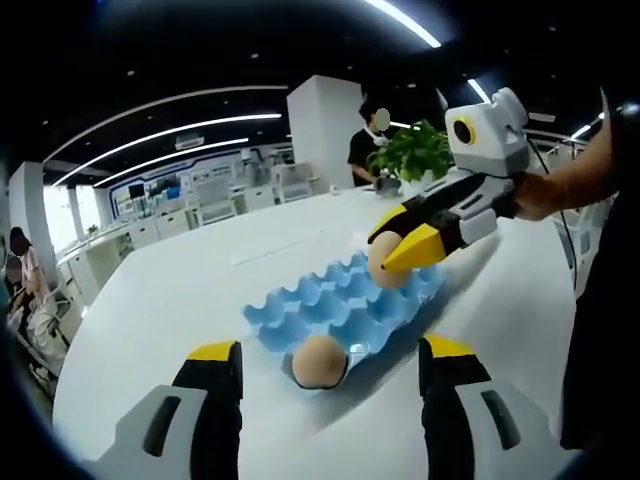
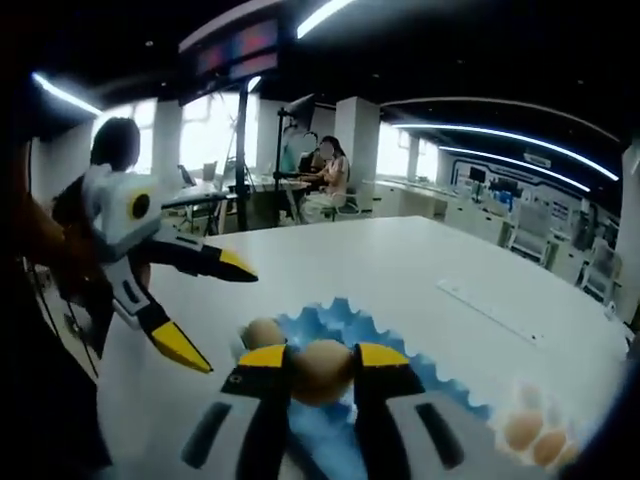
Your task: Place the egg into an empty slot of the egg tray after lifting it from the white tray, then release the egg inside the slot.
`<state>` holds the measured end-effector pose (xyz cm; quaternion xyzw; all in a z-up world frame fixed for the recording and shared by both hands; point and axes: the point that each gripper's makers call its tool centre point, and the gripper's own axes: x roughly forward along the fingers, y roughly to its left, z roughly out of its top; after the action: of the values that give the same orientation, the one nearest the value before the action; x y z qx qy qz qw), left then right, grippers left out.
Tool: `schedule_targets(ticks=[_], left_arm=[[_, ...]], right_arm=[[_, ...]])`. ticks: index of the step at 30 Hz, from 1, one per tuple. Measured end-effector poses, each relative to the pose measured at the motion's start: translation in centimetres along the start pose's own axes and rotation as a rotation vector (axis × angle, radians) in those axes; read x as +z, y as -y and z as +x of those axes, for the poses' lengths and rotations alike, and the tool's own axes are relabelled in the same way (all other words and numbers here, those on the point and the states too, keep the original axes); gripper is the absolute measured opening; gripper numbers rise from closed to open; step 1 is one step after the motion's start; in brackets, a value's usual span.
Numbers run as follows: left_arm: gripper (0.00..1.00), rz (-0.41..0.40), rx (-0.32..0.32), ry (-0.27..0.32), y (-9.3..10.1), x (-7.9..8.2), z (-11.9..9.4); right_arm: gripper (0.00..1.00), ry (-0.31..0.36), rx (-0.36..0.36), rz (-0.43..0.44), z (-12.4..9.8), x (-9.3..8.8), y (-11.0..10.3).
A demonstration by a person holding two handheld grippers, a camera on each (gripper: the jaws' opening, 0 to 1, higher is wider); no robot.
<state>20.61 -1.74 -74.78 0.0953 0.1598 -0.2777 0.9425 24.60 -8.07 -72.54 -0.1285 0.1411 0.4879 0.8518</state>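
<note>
1. Egg [image 2: 320,372]: we see it pinched between the yellow-tipped jaws of the right gripper [image 2: 320,375], just above the blue egg tray [image 2: 420,385]; in the left gripper view the same egg [image 1: 385,268] sits low over the tray's far right corner, half hidden by the jaw tips.
2. Its long axis we cannot tell for sure; in the right gripper view it looks slightly wider than tall, a smooth, matt, tan oval with both ends covered by the jaws.
3. We read the egg tray [image 1: 335,305] as a moulded sheet of light blue, with rounded cups and pointed peaks between them; its edge is scalloped. It lies flat on the white table [image 1: 200,290].
4. A second egg [image 1: 318,362] rests in the tray's corner cup nearest the left gripper [image 1: 330,400], blunt dome upward; it also appears in the right gripper view [image 2: 262,333], just left of the held one.
5. Our left gripper's jaws are spread wide and hold nothing, one on each side of that near egg and apart from it.
6. More eggs [image 2: 535,435] lie blurred at the lower right of the right gripper view, well apart from the blue tray.
7. The table top is smooth, glossy and bare white.
</note>
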Motion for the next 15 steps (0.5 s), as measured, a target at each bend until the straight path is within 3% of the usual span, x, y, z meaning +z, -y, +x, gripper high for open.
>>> schedule_targets(ticks=[15], left_arm=[[0.72,-0.003,0.005,-0.003,-0.2,-0.2,-0.2]], right_arm=[[0.24,-0.04,0.089,-0.026,2.7,-0.7,-2.3]])
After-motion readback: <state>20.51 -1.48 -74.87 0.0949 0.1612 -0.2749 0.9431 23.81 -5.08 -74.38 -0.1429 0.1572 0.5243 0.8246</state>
